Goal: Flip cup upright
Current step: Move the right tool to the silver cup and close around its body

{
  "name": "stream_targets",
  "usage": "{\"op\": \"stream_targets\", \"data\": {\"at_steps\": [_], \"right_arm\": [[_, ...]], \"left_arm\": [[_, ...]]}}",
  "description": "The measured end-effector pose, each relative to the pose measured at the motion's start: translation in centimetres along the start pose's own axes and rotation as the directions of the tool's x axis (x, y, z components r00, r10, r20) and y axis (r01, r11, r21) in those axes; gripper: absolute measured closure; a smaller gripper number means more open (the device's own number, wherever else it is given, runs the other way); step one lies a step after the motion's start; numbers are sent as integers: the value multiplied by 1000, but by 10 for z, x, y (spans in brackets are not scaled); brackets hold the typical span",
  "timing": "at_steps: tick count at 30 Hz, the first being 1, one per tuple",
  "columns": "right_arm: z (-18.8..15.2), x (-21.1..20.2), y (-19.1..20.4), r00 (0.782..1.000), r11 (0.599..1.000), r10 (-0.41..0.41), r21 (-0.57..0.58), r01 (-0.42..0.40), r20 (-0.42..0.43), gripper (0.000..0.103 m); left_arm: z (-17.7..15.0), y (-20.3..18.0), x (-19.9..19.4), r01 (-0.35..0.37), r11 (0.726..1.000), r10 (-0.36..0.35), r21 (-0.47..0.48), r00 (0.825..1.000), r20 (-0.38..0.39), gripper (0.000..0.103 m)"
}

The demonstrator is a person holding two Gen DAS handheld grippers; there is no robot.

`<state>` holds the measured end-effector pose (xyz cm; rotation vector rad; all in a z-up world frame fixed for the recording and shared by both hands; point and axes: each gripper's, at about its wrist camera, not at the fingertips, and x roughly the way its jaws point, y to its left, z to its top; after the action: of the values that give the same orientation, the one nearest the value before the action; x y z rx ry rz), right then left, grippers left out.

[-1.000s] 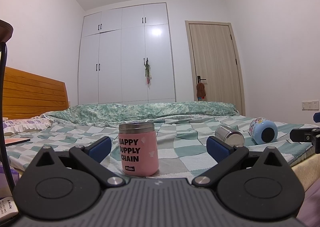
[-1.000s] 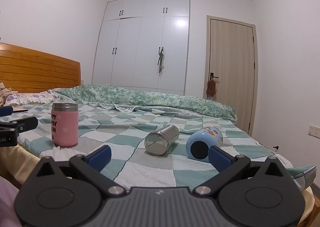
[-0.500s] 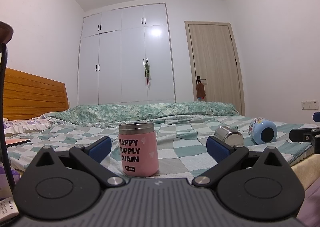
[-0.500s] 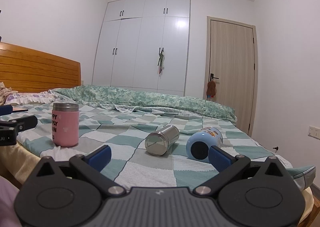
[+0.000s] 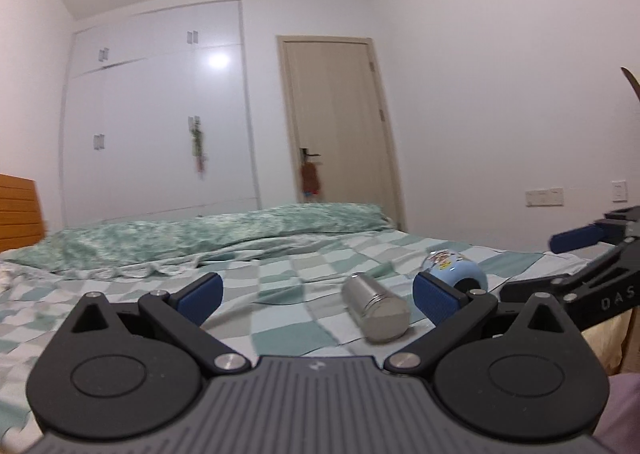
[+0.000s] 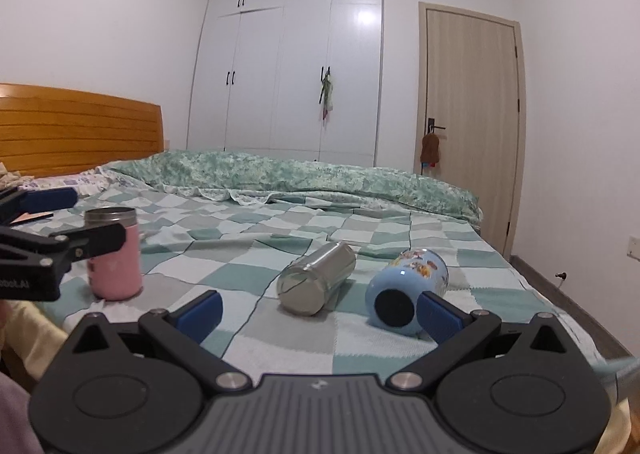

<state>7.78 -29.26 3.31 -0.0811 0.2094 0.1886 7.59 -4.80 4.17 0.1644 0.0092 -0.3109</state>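
A steel cup (image 6: 317, 278) lies on its side on the checked bedspread (image 6: 248, 338), base toward me. It also shows in the left wrist view (image 5: 376, 308). A light blue cartoon cup (image 6: 408, 292) lies on its side to its right; it also shows in the left wrist view (image 5: 454, 272). A pink cup (image 6: 114, 254) stands upright at the left. My left gripper (image 5: 318, 296) is open and empty, with the steel cup between its fingers' lines. My right gripper (image 6: 320, 312) is open and empty, just short of both lying cups.
A rumpled green quilt (image 6: 288, 174) lies across the far side of the bed. A wooden headboard (image 6: 76, 122) is at the left. White wardrobes (image 6: 296, 62) and a door (image 6: 472, 114) stand behind. The bed's near edge is under the grippers.
The left gripper has swung right: the pink cup has left its view and the steel cup now sits ahead of it. The right gripper has moved closer to the lying cups.
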Motion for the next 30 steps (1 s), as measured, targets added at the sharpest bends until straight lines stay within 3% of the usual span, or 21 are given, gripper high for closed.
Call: {"op": "stream_targets", "data": {"at_steps": [17,23,30], "right_arm": [[70,136,-41,984,1000,-4,-15,1,-180,0],[83,186,-45,969,1000,12,-16,-17,-247,0],[89,241,-26,936,998,46,-19,-56,-350,0]], "left_arm": [[23,28,143,152,988,-152,-1,986,-69,0],[17,45,182,165,986,-165,-7,981,-99,0],[9,70,200,167,985,-170,-29,975,-146,0]]}}
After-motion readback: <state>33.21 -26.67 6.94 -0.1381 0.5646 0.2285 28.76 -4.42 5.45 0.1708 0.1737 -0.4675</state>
